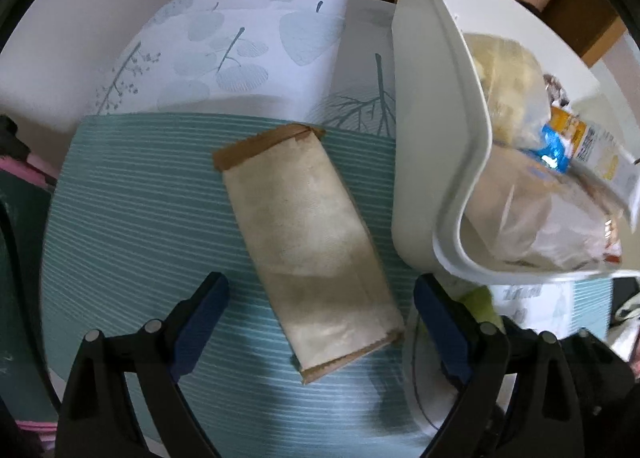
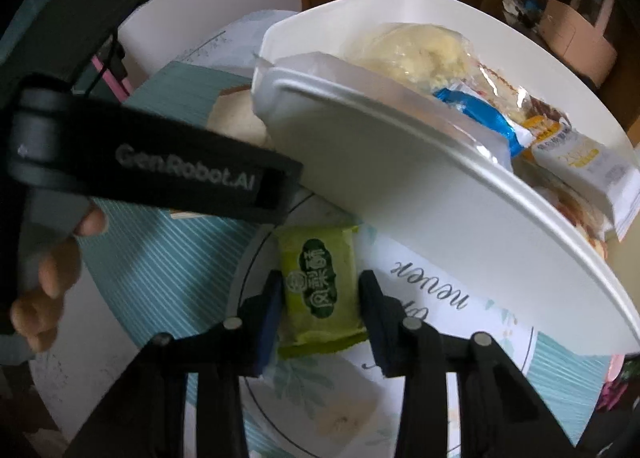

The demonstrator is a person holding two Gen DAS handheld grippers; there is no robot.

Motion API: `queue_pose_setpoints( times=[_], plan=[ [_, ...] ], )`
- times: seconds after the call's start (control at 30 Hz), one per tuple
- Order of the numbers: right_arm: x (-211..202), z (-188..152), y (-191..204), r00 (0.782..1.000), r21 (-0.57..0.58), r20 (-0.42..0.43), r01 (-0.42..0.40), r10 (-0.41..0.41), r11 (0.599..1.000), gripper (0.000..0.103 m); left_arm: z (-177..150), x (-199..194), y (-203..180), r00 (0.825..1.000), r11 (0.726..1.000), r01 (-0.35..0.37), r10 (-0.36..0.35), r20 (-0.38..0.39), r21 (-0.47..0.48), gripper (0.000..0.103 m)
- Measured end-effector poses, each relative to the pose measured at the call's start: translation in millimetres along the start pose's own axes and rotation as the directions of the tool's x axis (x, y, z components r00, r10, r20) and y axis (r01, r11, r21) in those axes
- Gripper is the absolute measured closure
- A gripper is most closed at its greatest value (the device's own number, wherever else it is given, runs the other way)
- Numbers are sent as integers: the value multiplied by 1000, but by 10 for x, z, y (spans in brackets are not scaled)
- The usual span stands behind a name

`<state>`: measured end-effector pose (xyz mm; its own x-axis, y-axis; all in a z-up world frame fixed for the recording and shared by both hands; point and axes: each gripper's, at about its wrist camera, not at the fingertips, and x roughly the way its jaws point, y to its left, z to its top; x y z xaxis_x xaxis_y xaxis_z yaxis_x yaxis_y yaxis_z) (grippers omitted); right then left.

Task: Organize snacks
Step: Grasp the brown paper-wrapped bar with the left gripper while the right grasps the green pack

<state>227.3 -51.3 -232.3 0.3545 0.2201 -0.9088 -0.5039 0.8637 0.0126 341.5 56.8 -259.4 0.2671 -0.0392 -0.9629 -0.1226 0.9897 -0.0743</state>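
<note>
While the white bin [image 2: 400, 186] already carries a heap of wrapped snacks, I judge it is where everything is being gathered, so my right gripper [image 2: 320, 298] holds the green snack packet [image 2: 318, 290] just beside its near wall; its jaws are closed partway, pinching the packet's two sides above the tabletop [image 2: 420, 378]. My left gripper [image 1: 320, 322] hovers over the brown paper packet [image 1: 308, 230], which lies flat on the teal striped mat [image 1: 140, 198] just left of the bin [image 1: 432, 162]. Those jaws are spread wide and grip nothing, straddling the packet's near end, probably lined up to collect it next.
</note>
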Motion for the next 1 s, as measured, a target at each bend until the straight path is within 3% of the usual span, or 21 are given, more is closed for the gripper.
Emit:
queue_pose_setpoints(
  times=[0.1,0.17,0.2,0.37,0.63,0.83,1.0],
  plan=[
    [-45,-43,-32,1000,30,-4,-3,3,1000,65,-43,-4,-58,999,998,-48,48,27,27,22],
    [-69,-94,-48,1000,49,-9,-11,12,999,65,-63,-58,-82,998,998,-48,46,44,34,41],
    [-77,-101,-47,1000,53,-10,-15,15,998,66,-76,-76,-80,998,998,-47,45,51,43,45],
    [-138,-237,-44,999,85,-12,-48,49,995,66,-246,-133,101,998,997,-20,16,64,72,47],
    [-394,-482,86,994,170,8,-109,109,979,66,-577,-468,401,996,999,26,-29,88,38,50],
    [-685,-470,-59,990,193,74,-136,123,972,66,-735,-956,243,986,991,77,-92,142,109,53],
    [-1125,-371,-191,982,197,158,-138,108,971,66,-741,-1399,-10,964,977,124,-160,211,174,54]
  ],
)
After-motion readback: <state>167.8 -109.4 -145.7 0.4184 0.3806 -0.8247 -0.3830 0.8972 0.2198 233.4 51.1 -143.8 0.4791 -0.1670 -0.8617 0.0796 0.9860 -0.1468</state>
